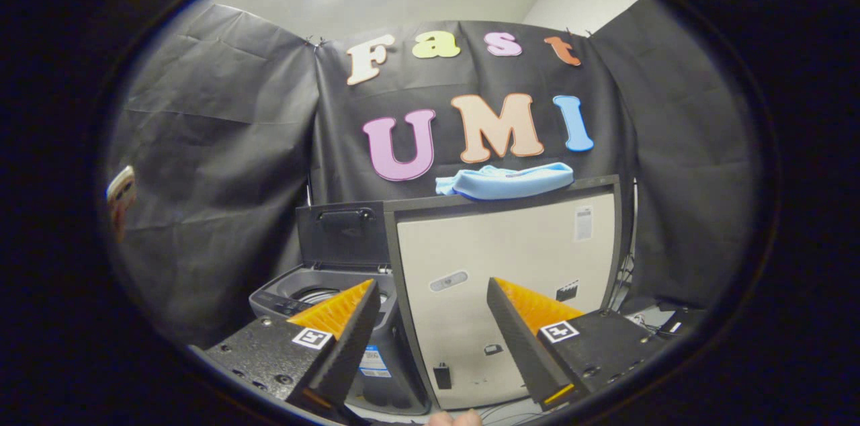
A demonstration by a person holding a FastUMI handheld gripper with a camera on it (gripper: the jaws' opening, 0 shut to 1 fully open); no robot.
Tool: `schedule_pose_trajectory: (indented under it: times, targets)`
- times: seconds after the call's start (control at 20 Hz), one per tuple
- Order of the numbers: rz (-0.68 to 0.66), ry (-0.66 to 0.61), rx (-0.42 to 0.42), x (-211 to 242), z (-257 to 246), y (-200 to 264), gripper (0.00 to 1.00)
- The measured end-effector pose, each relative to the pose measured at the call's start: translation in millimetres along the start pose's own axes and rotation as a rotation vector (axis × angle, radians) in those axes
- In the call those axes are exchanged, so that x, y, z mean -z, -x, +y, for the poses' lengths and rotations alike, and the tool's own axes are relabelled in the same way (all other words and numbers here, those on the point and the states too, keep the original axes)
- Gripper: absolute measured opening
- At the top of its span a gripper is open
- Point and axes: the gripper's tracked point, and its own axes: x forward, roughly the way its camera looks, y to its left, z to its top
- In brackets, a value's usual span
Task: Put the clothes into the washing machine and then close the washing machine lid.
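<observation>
My claw [430, 291] gapes wide, holding nothing.
The blue clothes [505, 180] lie atop the tall cabinet [504, 258], well beyond my fingers; the washing machine [322, 298], lid [341, 235] up, sits beside it.

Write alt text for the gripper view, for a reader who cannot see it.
The tool is open, holding nothing. Beyond its fingers, light blue clothes lie on a tall beige cabinet. Beside the cabinet stands a small grey washing machine with its lid raised.
</observation>
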Motion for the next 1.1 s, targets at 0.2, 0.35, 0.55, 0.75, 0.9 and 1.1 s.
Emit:
schedule_pose_trajectory:
  times: [0.2, 0.35, 0.55, 0.75, 0.9, 1.1]
  targets:
    - [0.024, 0.044, 0.037, -26, -12, -22, 0.97]
    - [0.013, 0.077, 0.057, -61, -19, -42, 0.97]
    - [0.026, 0.081, 0.075, -92, -29, -77, 0.97]
    - [0.041, 0.120, 0.111, -119, -44, -113, 0.98]
    - [0.081, 0.152, 0.139, -128, -62, -148, 0.99]
    - [0.180, 0.086, 0.179, -123, -86, -195, 1.00]
